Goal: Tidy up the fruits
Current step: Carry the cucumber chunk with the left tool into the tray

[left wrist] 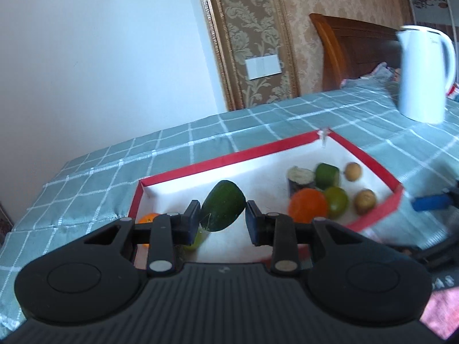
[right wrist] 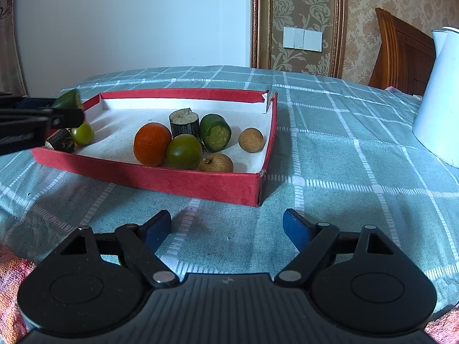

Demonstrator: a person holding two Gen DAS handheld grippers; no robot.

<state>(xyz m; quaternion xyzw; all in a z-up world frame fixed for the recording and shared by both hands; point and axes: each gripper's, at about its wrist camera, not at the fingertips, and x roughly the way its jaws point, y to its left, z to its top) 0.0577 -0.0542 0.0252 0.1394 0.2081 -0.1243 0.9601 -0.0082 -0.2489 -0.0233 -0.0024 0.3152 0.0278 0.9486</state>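
My left gripper (left wrist: 222, 219) is shut on a dark green fruit piece (left wrist: 223, 205) and holds it above the left end of the red tray (left wrist: 200, 166). In the right wrist view that piece (right wrist: 68, 99) shows at the far left, above a small green fruit (right wrist: 83, 133) and a dark stalk piece (right wrist: 60, 140). At the tray's right end lie an orange (right wrist: 152, 143), a green tomato (right wrist: 183, 150), another stalk piece (right wrist: 185, 121), a cut green piece (right wrist: 215, 132) and two brown longans (right wrist: 251, 140). My right gripper (right wrist: 226, 229) stands open and empty over the cloth, in front of the tray (right wrist: 200, 185).
A white kettle (right wrist: 439, 100) stands on the green checked tablecloth (right wrist: 344, 157) to the right of the tray. A second orange (left wrist: 147, 218) lies in the tray under my left gripper. Wall and a wooden headboard (left wrist: 352, 46) lie behind the table.
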